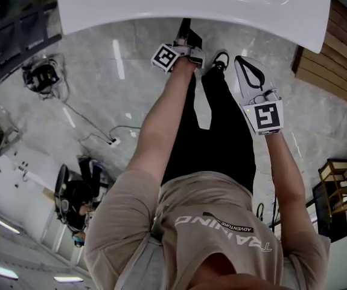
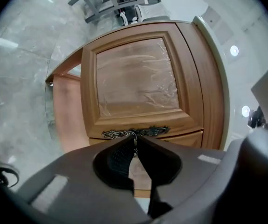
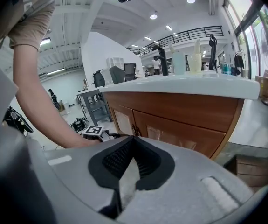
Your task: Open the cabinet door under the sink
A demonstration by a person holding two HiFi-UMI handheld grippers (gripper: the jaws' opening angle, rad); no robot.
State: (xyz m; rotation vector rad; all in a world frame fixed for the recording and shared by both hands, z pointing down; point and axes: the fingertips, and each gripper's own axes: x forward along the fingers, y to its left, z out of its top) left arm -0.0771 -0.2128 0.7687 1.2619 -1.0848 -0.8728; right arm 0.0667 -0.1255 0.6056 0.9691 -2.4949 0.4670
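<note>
The wooden cabinet door [image 2: 136, 73] fills the left gripper view, with an ornate metal handle [image 2: 145, 132] along its lower rail. My left gripper [image 2: 134, 140] is shut on that handle's small pull, jaw tips meeting right at it. A gap shows at the door's left edge, so it looks slightly ajar. In the head view the left gripper [image 1: 182, 46] reaches under the white sink counter [image 1: 191, 8]. My right gripper [image 1: 245, 68] hangs to the right of the person's legs, away from the cabinet. In its own view the right gripper [image 3: 133, 139] is shut with nothing between its jaws.
The right gripper view shows the cabinet front [image 3: 180, 120] with two doors, and a black faucet [image 3: 162, 59] and bottles [image 3: 196, 55] on the counter above. Cables [image 1: 110, 139] and gear [image 1: 40, 77] lie on the marble floor at left. A wooden wall [image 1: 330, 59] and small rack [image 1: 339, 186] stand at right.
</note>
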